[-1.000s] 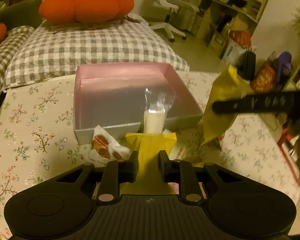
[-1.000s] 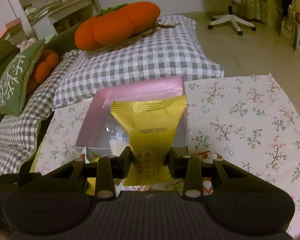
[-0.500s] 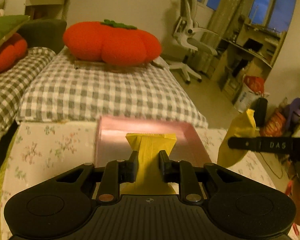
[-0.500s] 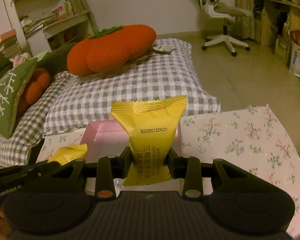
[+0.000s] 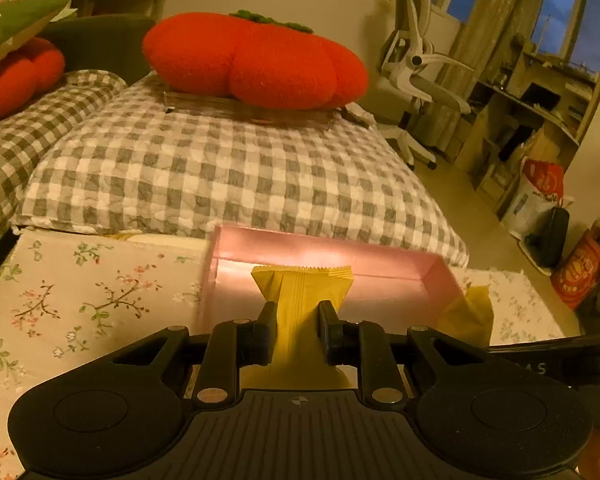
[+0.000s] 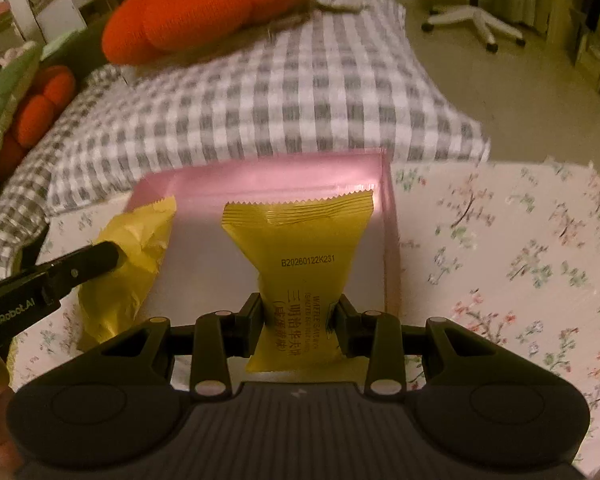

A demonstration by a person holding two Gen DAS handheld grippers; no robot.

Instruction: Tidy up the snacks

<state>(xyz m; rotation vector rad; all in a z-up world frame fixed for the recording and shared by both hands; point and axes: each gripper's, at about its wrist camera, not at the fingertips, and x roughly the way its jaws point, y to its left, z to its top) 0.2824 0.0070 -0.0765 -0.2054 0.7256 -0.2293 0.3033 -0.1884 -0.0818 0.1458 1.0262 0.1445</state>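
Observation:
Each gripper is shut on a yellow snack packet. My left gripper point(image 5: 298, 312) pinches its yellow packet point(image 5: 304, 292) by the folded middle, held over the near part of the pink box point(image 5: 440, 276). My right gripper point(image 6: 299, 304) clamps a printed yellow packet point(image 6: 300, 248) above the pink box point(image 6: 260, 172). The left gripper's finger point(image 6: 80, 266) with its packet point(image 6: 128, 256) shows at the box's left side in the right wrist view; the right gripper's packet point(image 5: 470, 314) shows by the box's right wall in the left wrist view.
The box sits on a floral cloth point(image 5: 80, 300) over a low table. Behind it lies a grey checked cushion point(image 5: 220, 176) bearing an orange pumpkin pillow point(image 5: 256, 60). An office chair point(image 5: 416, 68) and shelves stand at the far right.
Both grippers moved forward over the pink box and dipped lower, packets still clamped. The loose snacks near the box's front edge have dropped out of view.

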